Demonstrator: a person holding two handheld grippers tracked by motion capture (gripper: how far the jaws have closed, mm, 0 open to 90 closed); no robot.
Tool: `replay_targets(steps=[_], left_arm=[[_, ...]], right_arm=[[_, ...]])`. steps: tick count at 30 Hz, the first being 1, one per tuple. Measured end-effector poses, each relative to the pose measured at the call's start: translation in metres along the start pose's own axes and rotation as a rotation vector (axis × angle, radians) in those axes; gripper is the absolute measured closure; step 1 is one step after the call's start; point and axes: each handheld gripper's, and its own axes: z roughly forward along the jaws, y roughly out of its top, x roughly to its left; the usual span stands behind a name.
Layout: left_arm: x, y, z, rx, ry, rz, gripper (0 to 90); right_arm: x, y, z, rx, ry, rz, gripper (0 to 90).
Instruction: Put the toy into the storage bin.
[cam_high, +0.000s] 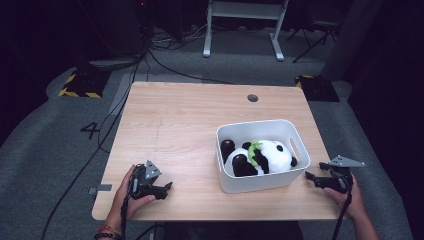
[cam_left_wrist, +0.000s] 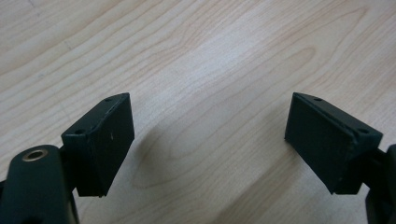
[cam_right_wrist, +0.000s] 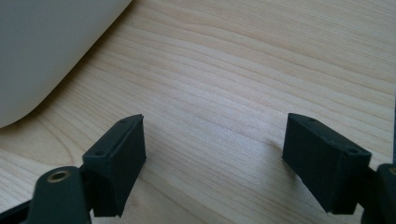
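While both tools sit low over the worktop (cam_high: 170, 115), the left tool (cam_high: 169, 187) and right tool (cam_high: 311, 176) stand released, nothing between the jaws. Toy panda (cam_high: 260, 157) lies inside the white bin (cam_high: 260, 184), right of centre. Risk, judged: the right tool is just beside the bin wall, so a careless reach could shove the bin toward the worktop edge. Writing: a "4" on the floor (cam_high: 90, 130); no brand is legible.
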Motion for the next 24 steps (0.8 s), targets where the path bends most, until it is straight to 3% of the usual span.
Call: replay_targets(steps=[5,24], left_arm=[[0.0055,-0.0103,-0.0010,-0.029,-0.027,-0.082,15.2],[0.0054,-0.0117,-0.0017,-0.033,-0.016,-0.095,14.9]], right_arm=[[0.0002,-0.0001,0.0000,-0.001,-0.002,0.001,21.2],[0.0011,-0.0004,-0.0002,-0.003,-0.007,0.003,21.1]])
